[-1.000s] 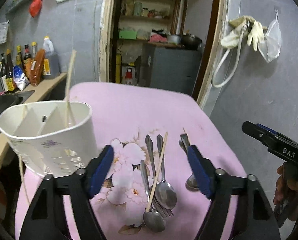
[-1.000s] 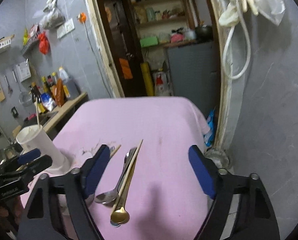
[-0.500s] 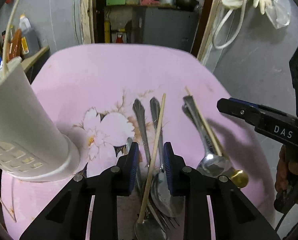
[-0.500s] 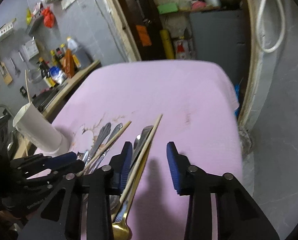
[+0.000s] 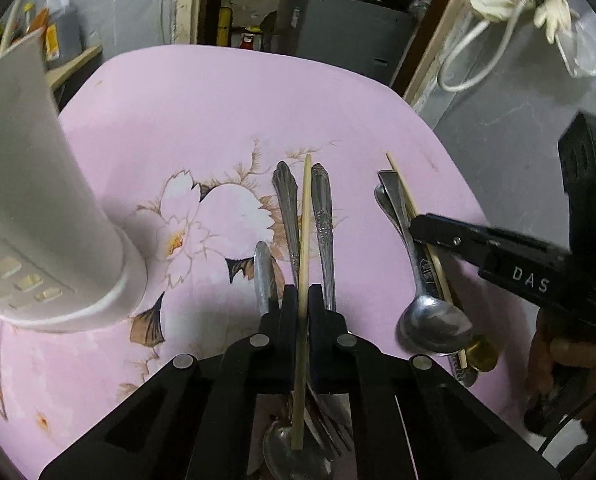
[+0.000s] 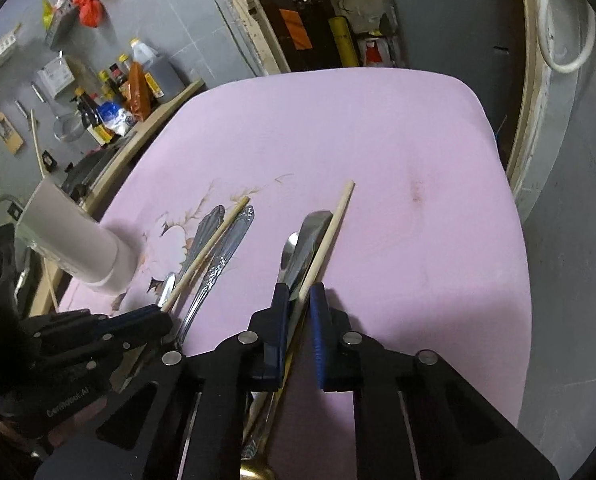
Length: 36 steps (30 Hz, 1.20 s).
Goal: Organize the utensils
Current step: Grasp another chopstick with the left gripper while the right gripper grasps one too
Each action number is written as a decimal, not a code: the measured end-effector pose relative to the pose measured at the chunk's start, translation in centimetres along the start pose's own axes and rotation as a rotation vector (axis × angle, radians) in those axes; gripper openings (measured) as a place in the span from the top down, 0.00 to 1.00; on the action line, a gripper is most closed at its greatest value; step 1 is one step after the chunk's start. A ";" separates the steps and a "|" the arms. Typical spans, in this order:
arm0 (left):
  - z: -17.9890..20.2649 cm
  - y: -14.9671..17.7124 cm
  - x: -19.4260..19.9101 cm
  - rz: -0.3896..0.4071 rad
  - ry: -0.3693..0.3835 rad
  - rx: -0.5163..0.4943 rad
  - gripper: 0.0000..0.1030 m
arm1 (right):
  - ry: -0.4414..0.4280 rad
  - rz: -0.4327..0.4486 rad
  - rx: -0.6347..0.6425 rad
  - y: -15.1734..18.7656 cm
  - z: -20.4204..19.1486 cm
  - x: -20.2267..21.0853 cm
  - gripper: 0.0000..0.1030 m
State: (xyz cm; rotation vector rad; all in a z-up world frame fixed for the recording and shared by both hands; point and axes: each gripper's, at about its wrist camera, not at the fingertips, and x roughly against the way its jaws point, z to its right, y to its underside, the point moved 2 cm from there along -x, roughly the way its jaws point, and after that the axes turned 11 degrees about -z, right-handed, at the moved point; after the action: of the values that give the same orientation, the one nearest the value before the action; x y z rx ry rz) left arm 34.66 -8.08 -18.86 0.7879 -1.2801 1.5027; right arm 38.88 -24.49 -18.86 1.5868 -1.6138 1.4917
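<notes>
Each chopstick lies on the pink table among spoons — light, stiff, slick. The left gripper pinches one mid-shaft; the right gripper nips another — lift level.

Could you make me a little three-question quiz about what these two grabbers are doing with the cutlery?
1. True or false: the left gripper has its fingers closed on a wooden chopstick.
2. What does the right gripper hold? A) a fork B) a second chopstick C) nothing
3. Fill in: the white utensil holder stands on a ____ tablecloth.

Key: 1 true. 2 B; its jaws are nearly shut around the stick, which lies over steel spoon handles. 3 pink, with a flower print.
</notes>
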 end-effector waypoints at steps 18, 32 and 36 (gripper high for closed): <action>-1.8 4.7 5.0 0.083 -0.024 0.122 0.97 | 0.071 0.006 -0.032 1.9 0.6 1.8 0.94; -3.7 4.7 4.1 -0.004 -0.042 0.160 0.96 | 0.090 -0.031 -0.079 0.4 0.8 0.9 0.93; -3.9 3.3 3.7 -0.053 -0.034 0.147 0.91 | 0.105 -0.052 -0.099 -0.7 0.8 0.2 0.90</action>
State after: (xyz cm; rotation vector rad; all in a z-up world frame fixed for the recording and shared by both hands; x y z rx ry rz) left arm 30.80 -3.25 -17.50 0.9389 -1.1741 1.5598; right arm 39.75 -25.14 -18.73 1.4603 -1.5518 1.4217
